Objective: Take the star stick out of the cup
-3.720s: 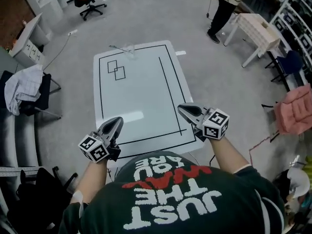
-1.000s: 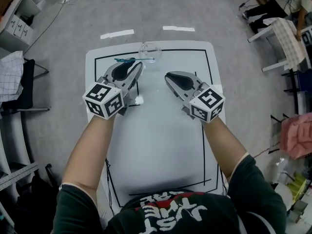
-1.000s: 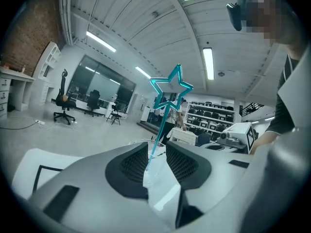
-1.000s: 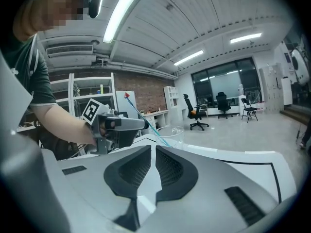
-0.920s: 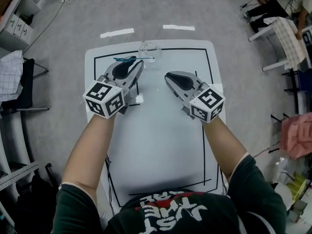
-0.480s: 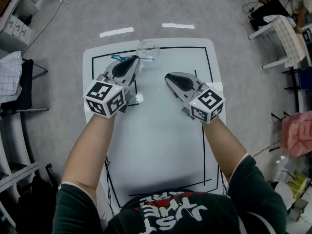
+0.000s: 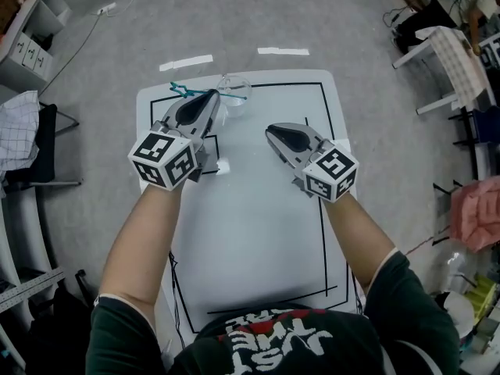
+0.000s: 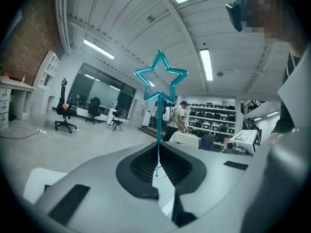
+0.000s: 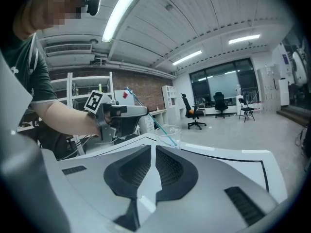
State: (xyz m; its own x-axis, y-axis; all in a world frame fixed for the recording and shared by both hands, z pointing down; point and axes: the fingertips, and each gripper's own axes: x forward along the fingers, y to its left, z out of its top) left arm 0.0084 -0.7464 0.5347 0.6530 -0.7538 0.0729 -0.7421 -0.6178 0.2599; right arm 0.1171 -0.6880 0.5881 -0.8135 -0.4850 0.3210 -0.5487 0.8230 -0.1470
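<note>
Pinching star stick (image 8: 157,127) in left gripper (image 7: 212,94), tip over cup (image 7: 238,83), right gripper (image 7: 270,130) jaws together, empty.

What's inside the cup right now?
Only the star stick's lower end, slanting in, its shaft clamped by the left gripper. The cup's bottom is covered by the right gripper's jaws.
</note>
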